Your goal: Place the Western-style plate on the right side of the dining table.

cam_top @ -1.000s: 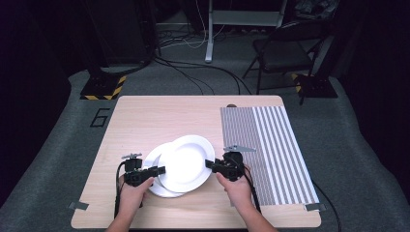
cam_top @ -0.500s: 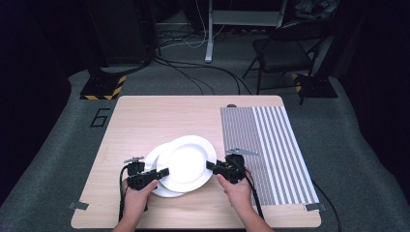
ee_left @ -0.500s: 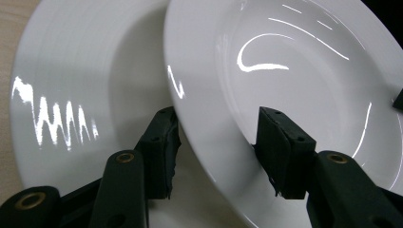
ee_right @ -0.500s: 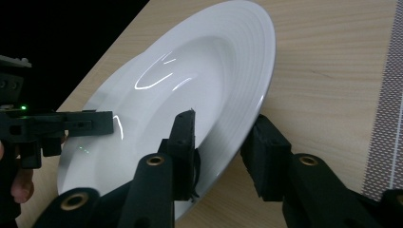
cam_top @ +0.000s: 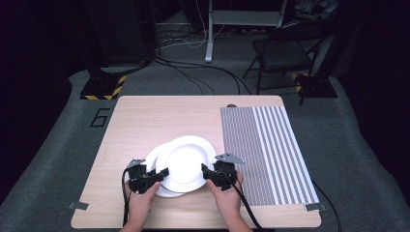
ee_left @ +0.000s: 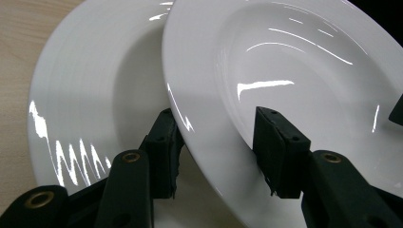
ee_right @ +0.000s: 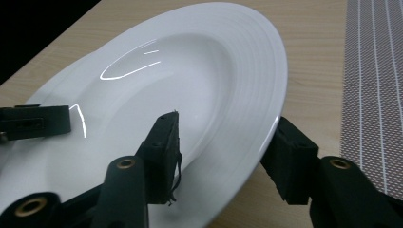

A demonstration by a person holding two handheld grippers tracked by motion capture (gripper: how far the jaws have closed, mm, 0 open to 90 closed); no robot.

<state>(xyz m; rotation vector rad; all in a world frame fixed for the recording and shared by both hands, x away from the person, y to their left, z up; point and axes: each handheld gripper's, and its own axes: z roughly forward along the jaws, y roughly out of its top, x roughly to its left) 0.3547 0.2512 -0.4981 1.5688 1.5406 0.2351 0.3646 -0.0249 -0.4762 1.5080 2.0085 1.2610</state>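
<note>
while my left hand-held gripper (ee_left: 216, 156) straddles the upper plate (cam_top: 186, 162) rim, grip uncertain, my right hand-held gripper (ee_right: 223, 152) has just been opening, plate rim between.

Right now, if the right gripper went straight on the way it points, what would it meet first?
The upper plate: the right gripper already straddles its rim with jaws apart, so its body would likely meet that rim first.

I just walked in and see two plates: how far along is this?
Done: the top plate already lies on the bottom plate, off to one side. In hand: the left gripper has its jaws around the top plate's rim, wide apart; the right gripper has just been opening around the opposite rim. Left: probably centring the stack; the striped mat holds nothing.
</note>
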